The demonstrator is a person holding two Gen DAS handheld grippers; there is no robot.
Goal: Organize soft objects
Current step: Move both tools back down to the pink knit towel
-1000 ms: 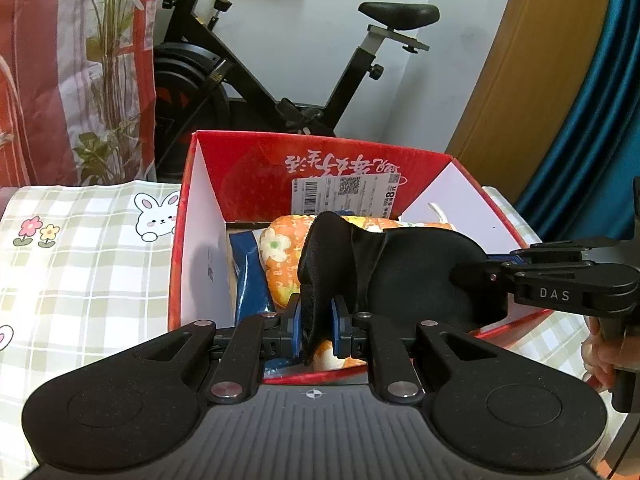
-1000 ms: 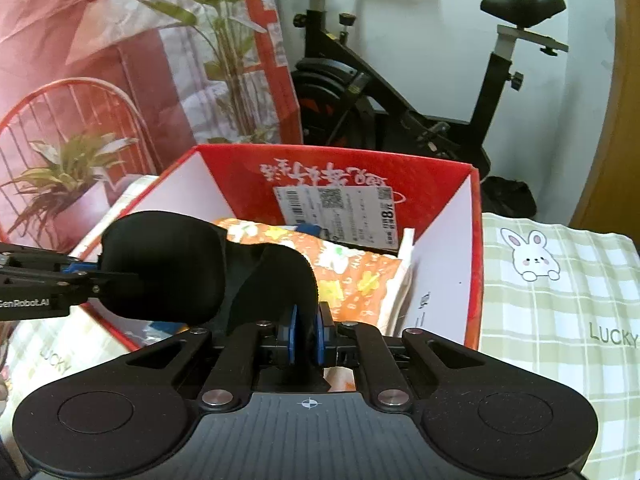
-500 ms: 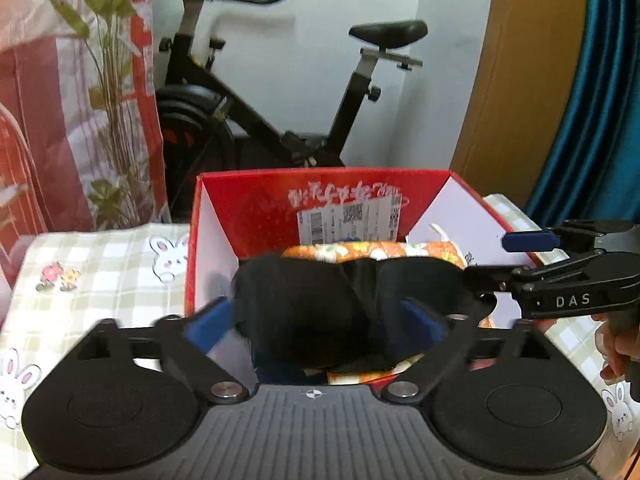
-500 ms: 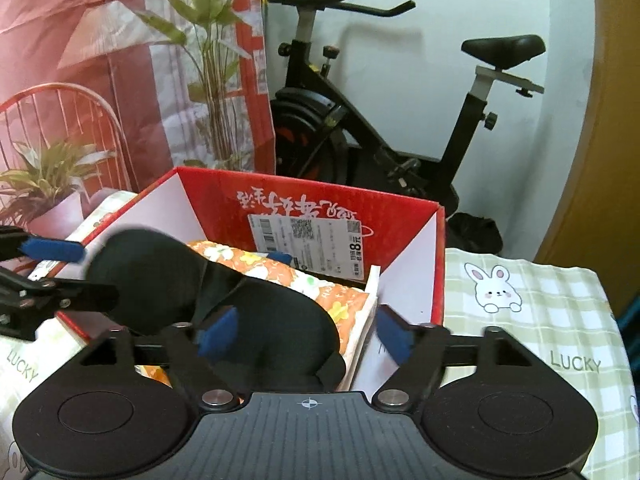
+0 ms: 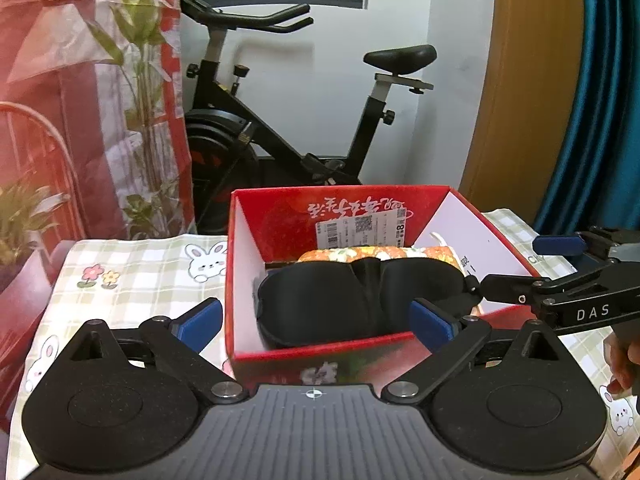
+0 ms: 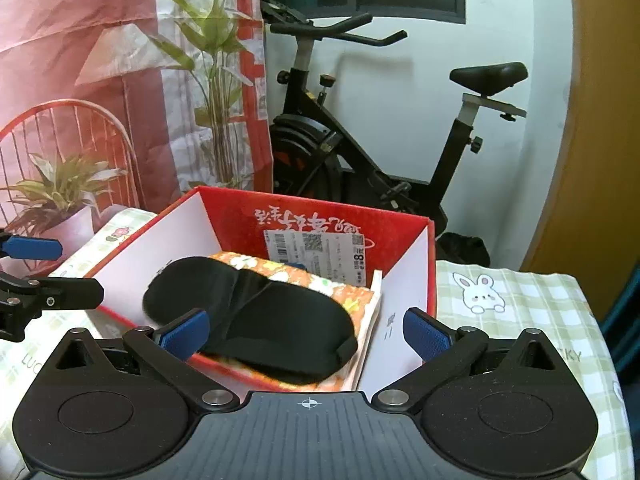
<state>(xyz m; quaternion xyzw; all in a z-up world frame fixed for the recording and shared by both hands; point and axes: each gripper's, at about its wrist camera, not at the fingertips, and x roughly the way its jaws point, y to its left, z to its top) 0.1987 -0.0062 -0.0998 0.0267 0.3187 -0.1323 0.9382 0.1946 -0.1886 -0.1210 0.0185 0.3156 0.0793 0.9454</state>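
A black eye mask (image 5: 352, 300) (image 6: 256, 312) lies flat in the red cardboard box (image 5: 340, 208) (image 6: 430, 264), on top of an orange floral cloth (image 5: 340, 254) (image 6: 320, 280). My left gripper (image 5: 314, 324) hovers at the box's near rim. Its jaws are opening wide, with the mask seen between the blue pads (image 5: 198, 322) but untouched. My right gripper (image 6: 304, 334) is likewise opening above the near rim, its pads (image 6: 424, 334) clear of the mask. Each gripper shows at the edge of the other's view: the right gripper (image 5: 536, 266) and the left gripper (image 6: 44, 270).
The box stands on a green checked tablecloth with rabbits (image 5: 140, 276) (image 6: 520, 304). Behind it are an exercise bike (image 5: 280, 152), a red backdrop printed with plants (image 5: 80, 120) and a blue curtain (image 5: 608, 100). A person's hand (image 5: 620, 360) holds the right gripper.
Both grippers went from shut on the mask to wide open. The mask dropped flat into the box. Both grippers drew back and upward from it.
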